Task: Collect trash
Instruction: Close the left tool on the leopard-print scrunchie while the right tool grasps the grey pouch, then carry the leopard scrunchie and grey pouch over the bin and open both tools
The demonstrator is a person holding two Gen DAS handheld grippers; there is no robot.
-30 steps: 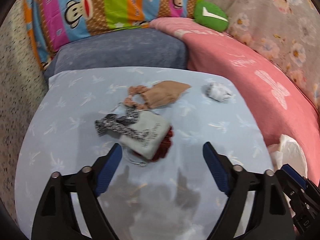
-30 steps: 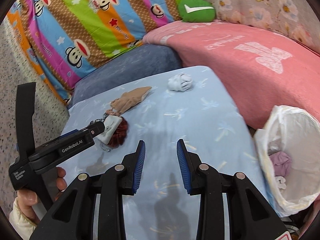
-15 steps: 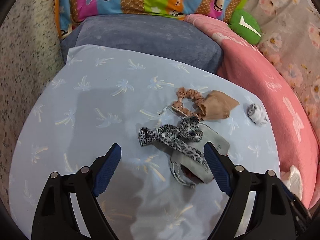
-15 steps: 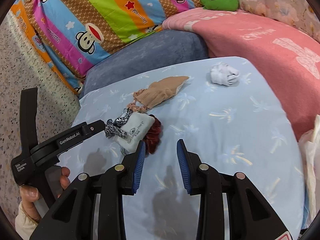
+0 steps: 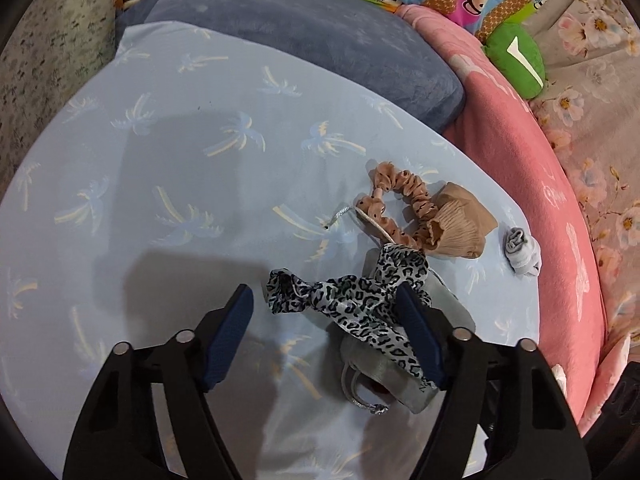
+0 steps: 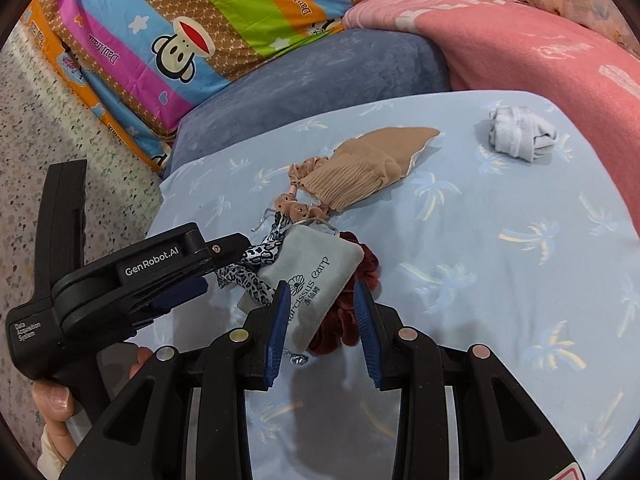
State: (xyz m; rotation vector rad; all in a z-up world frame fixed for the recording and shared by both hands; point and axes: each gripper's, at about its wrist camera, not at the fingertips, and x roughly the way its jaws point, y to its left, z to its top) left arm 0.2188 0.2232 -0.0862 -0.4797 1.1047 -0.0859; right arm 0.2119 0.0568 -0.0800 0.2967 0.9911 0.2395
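A small pile lies on the light blue sheet (image 5: pixel 160 160): a leopard-print fabric strip (image 5: pixel 340 300), a grey drawstring pouch (image 6: pixel 316 276) and a dark red scrunchie (image 6: pixel 360 264) under the pouch. My left gripper (image 5: pixel 324 292) straddles the leopard strip and its jaws are closing. The right pad lies against the strip; the left pad is still clear of it. My right gripper (image 6: pixel 320 288) is partly open, low over the pouch's near end and the red scrunchie, without squeezing them. The left gripper's body (image 6: pixel 160 276) shows in the right wrist view.
Past the pile lie a peach scrunchie (image 5: pixel 404 192), a tan sock (image 5: pixel 460 224) and a balled white sock (image 6: pixel 520 132). A blue-grey cushion (image 5: pixel 320 36), a pink blanket (image 6: pixel 540 52) and a striped pillow (image 6: pixel 200 20) border the sheet. Speckled floor (image 6: pixel 60 120) lies left.
Both grippers came down and forward onto the pile. The left jaws narrowed around the leopard strip. The white bag slid out of the right view.
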